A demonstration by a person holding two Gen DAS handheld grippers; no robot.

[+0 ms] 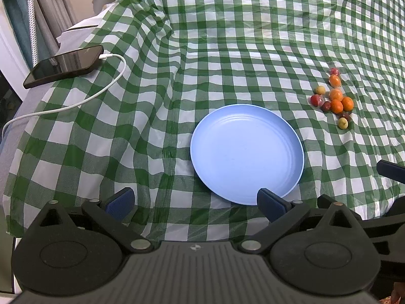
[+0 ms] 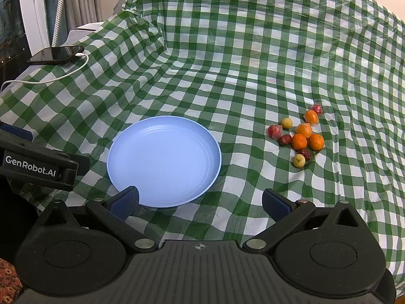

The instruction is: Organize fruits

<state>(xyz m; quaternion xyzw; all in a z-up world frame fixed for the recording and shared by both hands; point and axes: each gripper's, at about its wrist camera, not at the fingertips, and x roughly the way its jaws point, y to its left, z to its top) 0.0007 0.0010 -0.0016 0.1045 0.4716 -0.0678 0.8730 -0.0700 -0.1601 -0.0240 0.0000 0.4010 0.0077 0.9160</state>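
An empty light-blue plate (image 1: 246, 153) (image 2: 164, 162) lies on a green-and-white checked cloth. To its right sits a small heap of fruit (image 1: 334, 98) (image 2: 300, 135): several little oranges, red and dark red pieces and two yellow-green ones. My left gripper (image 1: 196, 204) is open near the plate's front-left edge, nothing between its fingers. My right gripper (image 2: 201, 202) is open too, at the plate's front-right edge, well short of the fruit. The left gripper's body (image 2: 38, 168) shows at the left of the right wrist view.
A dark phone (image 1: 64, 65) (image 2: 57, 54) on a white charging cable (image 1: 76, 101) lies at the far left of the cloth. The cloth (image 1: 227, 38) is wrinkled and rises at the back. Curtains and a white frame stand beyond the left edge.
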